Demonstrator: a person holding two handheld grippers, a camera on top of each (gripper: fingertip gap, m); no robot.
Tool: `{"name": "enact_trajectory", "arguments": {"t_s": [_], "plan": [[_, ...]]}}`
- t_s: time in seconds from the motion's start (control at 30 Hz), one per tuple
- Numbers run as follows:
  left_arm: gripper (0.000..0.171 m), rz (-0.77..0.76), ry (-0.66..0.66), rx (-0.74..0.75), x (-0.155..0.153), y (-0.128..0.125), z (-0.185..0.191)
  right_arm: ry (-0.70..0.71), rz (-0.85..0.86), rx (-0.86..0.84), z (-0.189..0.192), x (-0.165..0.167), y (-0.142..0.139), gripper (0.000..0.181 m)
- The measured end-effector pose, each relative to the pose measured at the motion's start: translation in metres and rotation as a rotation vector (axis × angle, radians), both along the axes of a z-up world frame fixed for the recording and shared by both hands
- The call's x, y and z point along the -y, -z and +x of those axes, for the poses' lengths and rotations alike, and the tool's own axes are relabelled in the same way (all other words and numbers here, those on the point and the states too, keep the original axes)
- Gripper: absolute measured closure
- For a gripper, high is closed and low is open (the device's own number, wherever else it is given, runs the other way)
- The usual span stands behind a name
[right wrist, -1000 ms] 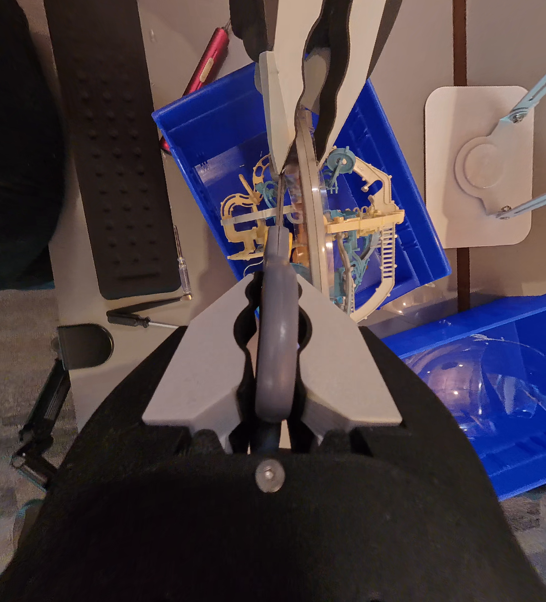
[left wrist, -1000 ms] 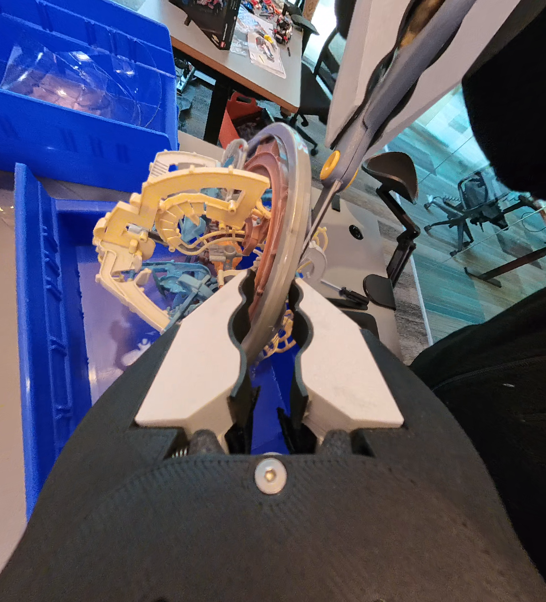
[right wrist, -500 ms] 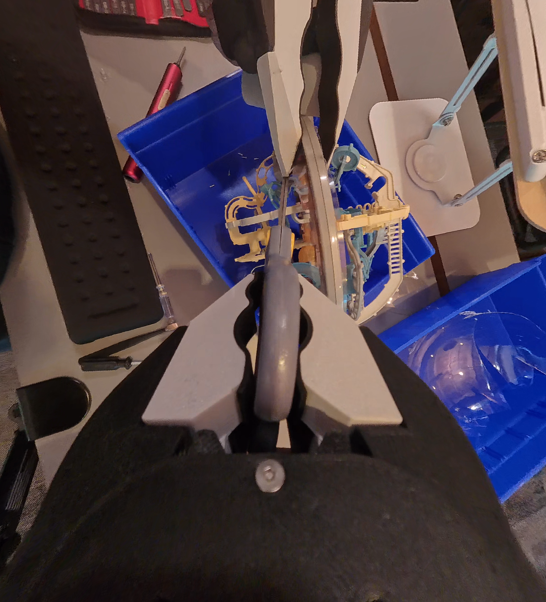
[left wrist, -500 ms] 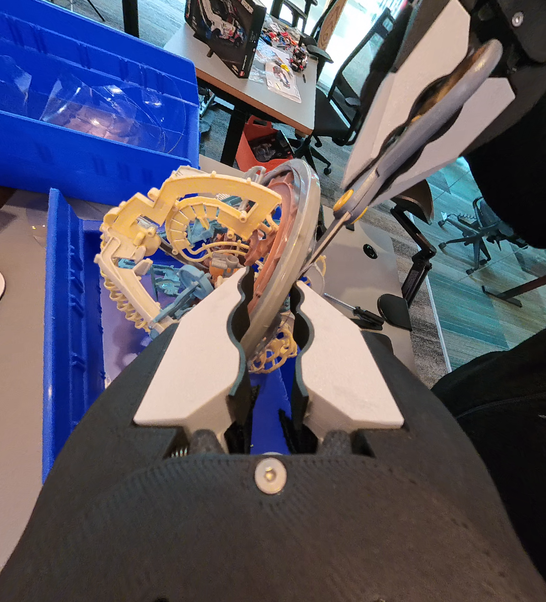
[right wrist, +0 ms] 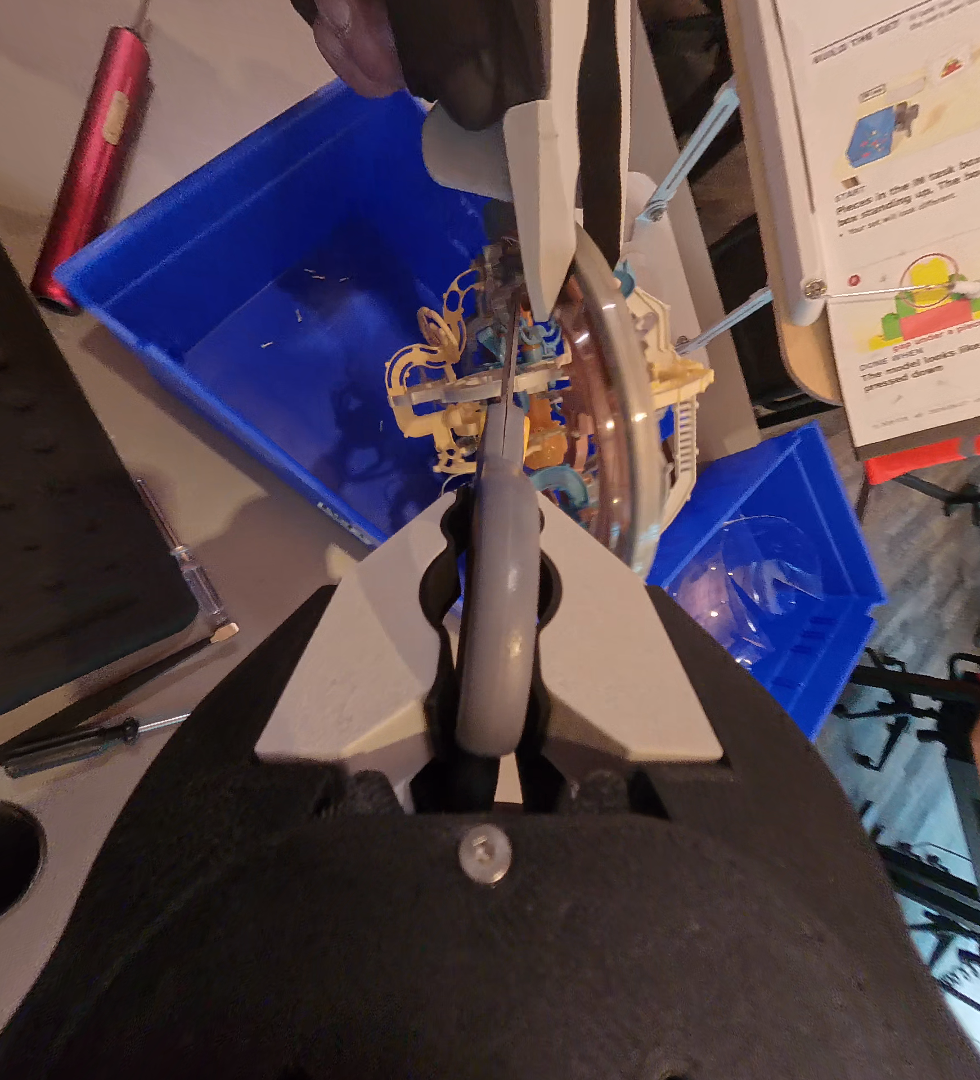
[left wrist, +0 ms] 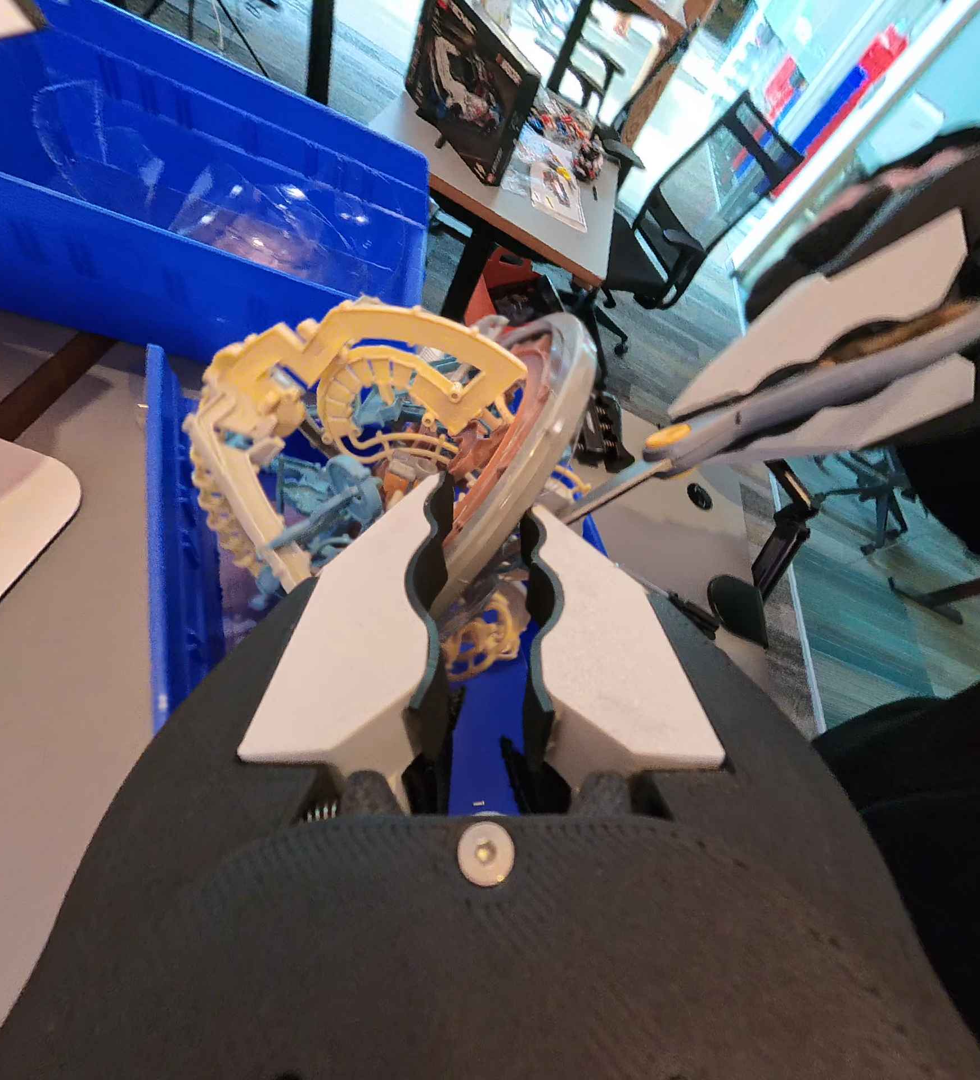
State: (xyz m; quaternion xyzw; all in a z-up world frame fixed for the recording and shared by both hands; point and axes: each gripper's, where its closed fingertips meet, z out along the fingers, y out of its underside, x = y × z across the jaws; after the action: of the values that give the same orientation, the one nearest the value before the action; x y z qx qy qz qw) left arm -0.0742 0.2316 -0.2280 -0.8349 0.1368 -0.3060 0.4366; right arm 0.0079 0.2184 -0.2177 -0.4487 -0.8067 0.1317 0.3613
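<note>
The left tongs point(left wrist: 485, 514) pinch the grey rim of a plastic maze toy point(left wrist: 394, 444), a tangle of cream, light blue and brown tracks set in a ring, and hold it tilted just above a small blue bin point(left wrist: 184, 555). In the right wrist view the right tongs point(right wrist: 496, 514) are pressed together on the grey handle of a pair of scissors point(right wrist: 499, 590), whose thin blades point forward into the tracks of the toy, beside the grey ring. From the left wrist view the scissors appear to the right, with a yellow pivot, their tip close to the toy's rim; whether the blades touch it cannot be told. The small blue bin sits on a pale surface point(right wrist: 230, 537) and has a few tiny pale bits on its floor. Just beside it on the left lie a thin clear-handled screwdriver point(right wrist: 184, 561), a black-handled screwdriver point(right wrist: 67, 745) and a long black studded mat point(right wrist: 26, 467). A red metal cylinder point(right wrist: 93, 158) lies past the bin's far corner. To the right of the small bin stands a second blue bin point(right wrist: 815, 643) holding clear plastic dome pieces point(right wrist: 762, 590). Farther right, an illustrated instruction sheet point(right wrist: 932, 234) stands upright on a board. In the distance of the left wrist view, another table point(left wrist: 534, 204) carries a dark box point(left wrist: 470, 99), with office chairs beyond it.
</note>
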Motion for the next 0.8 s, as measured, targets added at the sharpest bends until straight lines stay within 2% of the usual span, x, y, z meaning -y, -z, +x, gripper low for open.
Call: {"name": "enact_trajectory", "arguments": {"t_s": [0.07,0.17,0.37,0.53,0.67,0.8], "plan": [[0.153,0.009,-0.033,0.047,-0.005,-0.005,-0.007,0.04,0.06,-0.03,-0.004,-0.003,-0.003,0.166],[0.155,0.009,-0.041,-0.012,-0.006,-0.005,-0.006,0.068,0.109,-0.034,-0.003,-0.002,-0.003,0.166],[0.154,0.005,0.0,0.006,-0.006,-0.007,0.001,0.112,0.086,-0.052,0.005,-0.002,-0.006,0.166],[0.153,0.01,-0.048,0.104,-0.007,-0.019,-0.013,0.148,-0.076,-0.064,0.03,0.006,-0.026,0.166],[0.153,-0.021,-0.038,0.182,0.001,-0.028,-0.004,0.194,-0.211,-0.105,0.052,0.007,-0.035,0.166],[0.152,-0.086,-0.042,0.405,0.007,-0.042,-0.002,0.232,-0.337,-0.168,0.073,0.005,-0.048,0.167]]}}
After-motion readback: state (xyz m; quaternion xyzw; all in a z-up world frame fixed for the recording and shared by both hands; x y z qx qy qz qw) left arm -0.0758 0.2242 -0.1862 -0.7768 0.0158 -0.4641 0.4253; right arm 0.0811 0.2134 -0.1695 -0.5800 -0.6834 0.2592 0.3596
